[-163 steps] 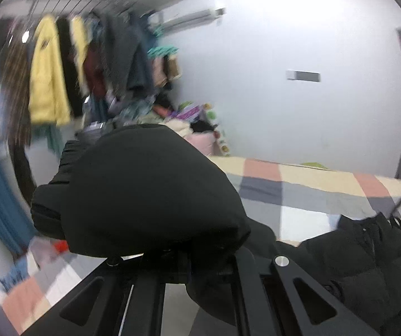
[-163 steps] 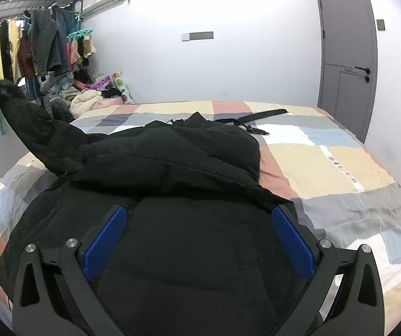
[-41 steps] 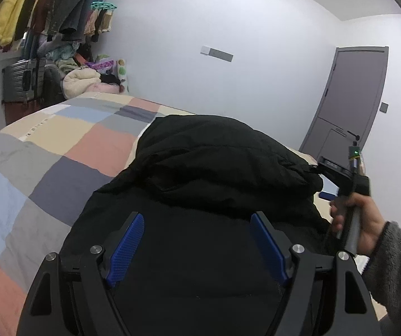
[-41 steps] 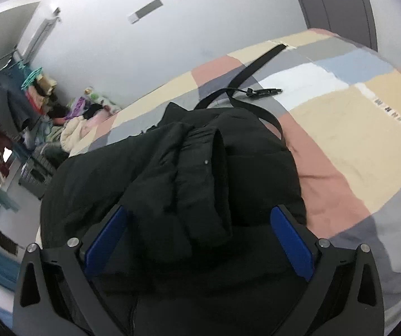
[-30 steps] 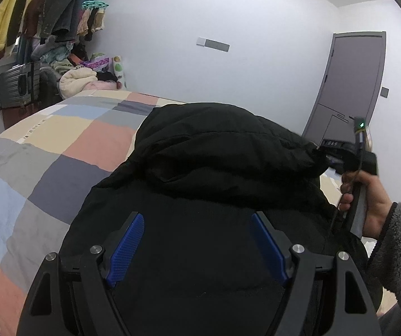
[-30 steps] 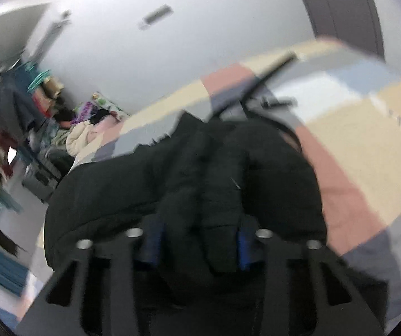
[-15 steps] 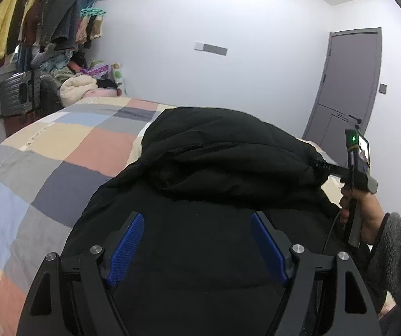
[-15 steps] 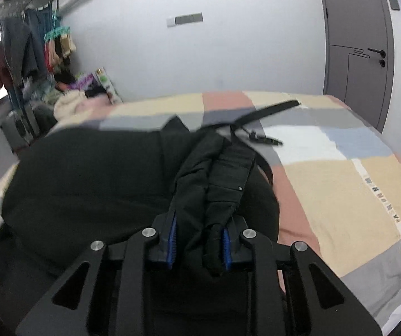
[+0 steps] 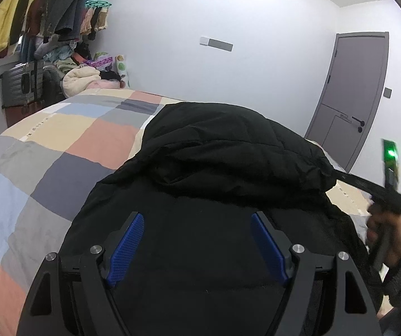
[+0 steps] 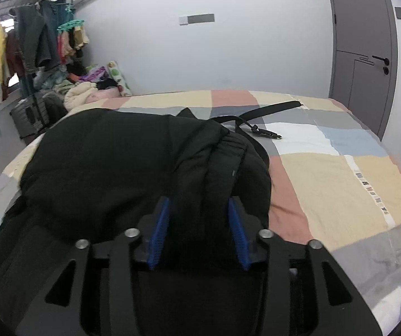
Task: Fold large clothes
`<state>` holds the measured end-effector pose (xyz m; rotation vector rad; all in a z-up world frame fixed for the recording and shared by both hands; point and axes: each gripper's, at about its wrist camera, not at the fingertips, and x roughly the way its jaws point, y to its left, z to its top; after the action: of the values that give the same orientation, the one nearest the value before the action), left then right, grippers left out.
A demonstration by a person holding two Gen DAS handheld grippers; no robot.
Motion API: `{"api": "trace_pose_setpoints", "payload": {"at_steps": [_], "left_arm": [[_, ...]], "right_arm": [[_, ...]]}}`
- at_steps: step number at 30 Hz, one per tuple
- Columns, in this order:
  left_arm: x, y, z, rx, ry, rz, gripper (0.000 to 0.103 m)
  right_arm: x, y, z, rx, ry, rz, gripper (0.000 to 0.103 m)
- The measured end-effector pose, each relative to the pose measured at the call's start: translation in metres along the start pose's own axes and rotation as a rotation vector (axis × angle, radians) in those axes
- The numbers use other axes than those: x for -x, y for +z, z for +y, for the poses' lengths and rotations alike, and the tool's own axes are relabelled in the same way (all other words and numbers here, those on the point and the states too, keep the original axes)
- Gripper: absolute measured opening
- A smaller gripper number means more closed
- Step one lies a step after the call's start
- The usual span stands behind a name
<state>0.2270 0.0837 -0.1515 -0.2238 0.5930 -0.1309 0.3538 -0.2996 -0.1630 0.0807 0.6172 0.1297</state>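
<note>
Right wrist: right tool (image 10: 199, 232) loosening around jacket (image 10: 116, 162) sleeve (black).

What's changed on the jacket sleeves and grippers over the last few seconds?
The left sleeve, held up off the bed five seconds ago, now lies folded across the black puffer jacket. The right gripper closed on the right sleeve, carried it over the jacket, and its jaws have just been opening with the sleeve between them. The left gripper stays open; the black strap is unmoved.
</note>
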Motion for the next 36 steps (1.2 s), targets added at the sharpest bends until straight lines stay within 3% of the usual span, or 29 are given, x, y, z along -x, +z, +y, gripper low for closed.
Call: {"api": "trace_pose_setpoints", "payload": {"at_steps": [6,11,16,19,26,30,36], "left_arm": [[0.016,0.000,0.001,0.024,-0.009,-0.011,0.078],[0.029,-0.002,0.004,0.031,-0.010,0.016,0.078],[0.037,-0.007,0.012,0.048,0.035,0.040,0.078],[0.039,-0.008,0.020,0.079,0.035,0.071,0.078],[0.042,0.008,0.057,0.273,-0.037,0.177,0.078],[0.032,0.007,0.085,0.339,-0.006,0.289,0.078],[0.012,-0.016,0.129,0.474,0.033,0.382,0.078]], "right_arm": [[0.052,-0.022,0.000,0.029,-0.004,0.025,0.051],[0.084,-0.040,-0.011,-0.002,0.014,0.070,0.064],[0.103,-0.058,-0.032,-0.065,0.012,0.129,0.080],[0.106,-0.063,-0.045,-0.095,-0.038,0.141,0.081],[0.087,-0.081,-0.100,-0.318,-0.054,0.265,0.084],[0.071,-0.103,-0.131,-0.492,0.031,0.357,0.091],[0.054,-0.135,-0.155,-0.676,0.069,0.474,0.096]]}}
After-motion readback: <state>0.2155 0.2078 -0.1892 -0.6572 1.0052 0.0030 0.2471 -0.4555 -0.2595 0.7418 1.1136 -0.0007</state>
